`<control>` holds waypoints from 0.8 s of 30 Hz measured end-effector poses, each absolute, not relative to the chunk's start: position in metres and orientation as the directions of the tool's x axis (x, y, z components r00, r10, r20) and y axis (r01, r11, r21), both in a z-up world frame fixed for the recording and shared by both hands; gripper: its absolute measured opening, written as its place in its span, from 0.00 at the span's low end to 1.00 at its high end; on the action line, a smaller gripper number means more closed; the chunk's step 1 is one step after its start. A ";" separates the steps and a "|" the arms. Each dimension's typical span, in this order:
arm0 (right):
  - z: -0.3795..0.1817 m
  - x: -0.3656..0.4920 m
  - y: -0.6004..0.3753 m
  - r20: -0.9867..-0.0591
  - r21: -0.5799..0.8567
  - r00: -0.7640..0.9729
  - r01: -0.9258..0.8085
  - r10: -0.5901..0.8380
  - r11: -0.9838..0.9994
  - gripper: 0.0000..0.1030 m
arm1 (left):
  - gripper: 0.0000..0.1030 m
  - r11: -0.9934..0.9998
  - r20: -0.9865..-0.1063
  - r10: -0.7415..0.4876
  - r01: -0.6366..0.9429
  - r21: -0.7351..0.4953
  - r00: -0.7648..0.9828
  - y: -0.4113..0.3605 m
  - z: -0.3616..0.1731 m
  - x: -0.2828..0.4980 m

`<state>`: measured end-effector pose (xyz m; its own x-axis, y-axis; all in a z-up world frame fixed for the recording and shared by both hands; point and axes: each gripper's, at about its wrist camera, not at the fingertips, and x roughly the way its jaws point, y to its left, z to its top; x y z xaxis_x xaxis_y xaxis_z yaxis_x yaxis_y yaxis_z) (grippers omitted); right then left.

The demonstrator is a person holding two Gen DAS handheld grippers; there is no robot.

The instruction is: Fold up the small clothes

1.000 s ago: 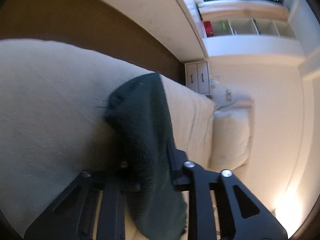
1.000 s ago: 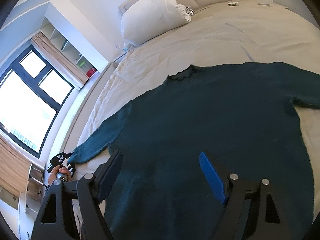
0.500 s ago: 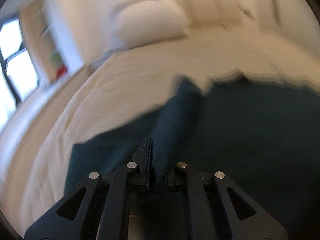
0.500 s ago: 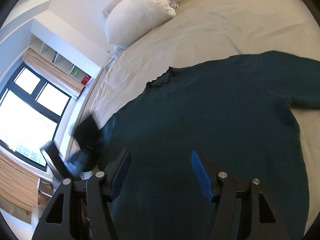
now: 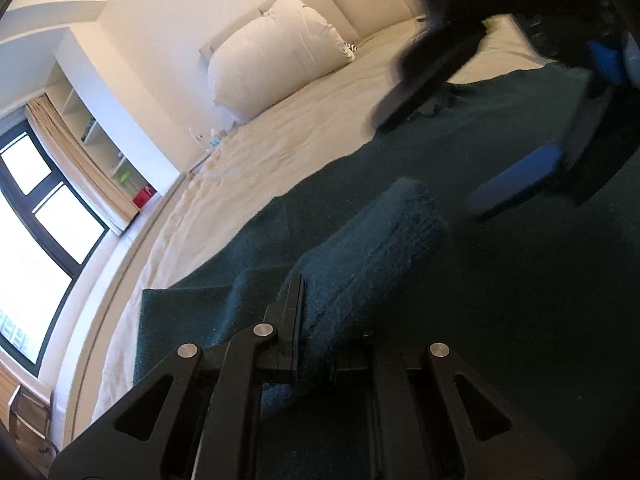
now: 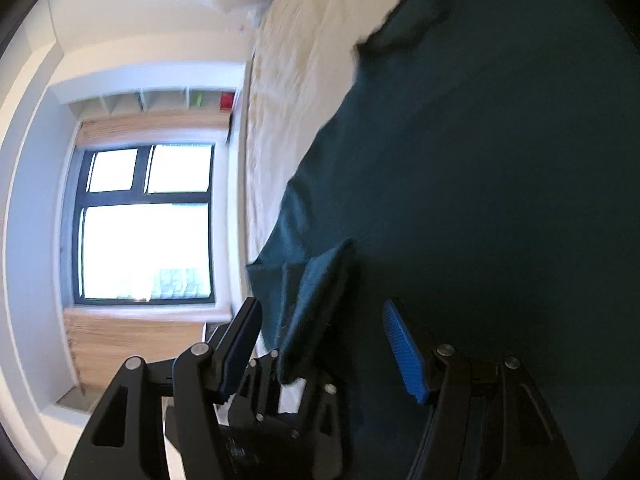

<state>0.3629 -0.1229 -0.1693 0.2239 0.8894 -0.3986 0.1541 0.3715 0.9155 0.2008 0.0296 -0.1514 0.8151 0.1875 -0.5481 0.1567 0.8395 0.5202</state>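
Nowhere can any brand, label or writing be read: the small white item w/ a green edge at the top of the left wrist view is too blurred. Count: one dark teal knit sweater (image 5: 500, 280), spread flat on the cream bed (image 5: 304, 128), filling the lower right of both views; its neckline shows near the top of the left wrist view, partly behind the right gripper. One sleeve (image 5: 372, 240) is lifted off the bed and folded in over the sweater's body, its end pinched in the left gripper (image 5: 316, 344), jaws together and clamped on the knit. From the right wrist cam the same sleeve (image 6: 316, 300) rises as a thin upright fold just ahead of the left gripper (image 6: 280, 376). Right gripper (image 6: 324, 344): jaws apart, blue pads (image 6: 404, 352) on both fingers, 2 pads counted; the sleeve fold and the left gripper's tip show in the gap between them, but the pads press on nothing. In the left wrist view the right gripper (image 5: 472, 152) hangs blurred over the sweater at upper right, one blue pad plain, the other finger a dark smear. Else: one white pillow (image 5: 276, 60) at the padded headboard (image 5: 360, 4), a striped bit of cloth just beside it, too small to tell. One window (image 6: 148, 220) w/ dark frame, 3 panes counted from the right wrist cam, tan blind above. One wall shelf (image 6: 160, 100) of open cubbies, holding one red item (image 6: 227, 101) and one green item (image 6: 197, 99).
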 end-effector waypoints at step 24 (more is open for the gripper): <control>-0.144 0.373 -0.261 -0.704 0.688 0.423 0.204 0.571 0.697 0.09 | 0.69 0.969 -0.628 -0.136 -0.030 -0.246 0.767 0.167 -0.079 0.153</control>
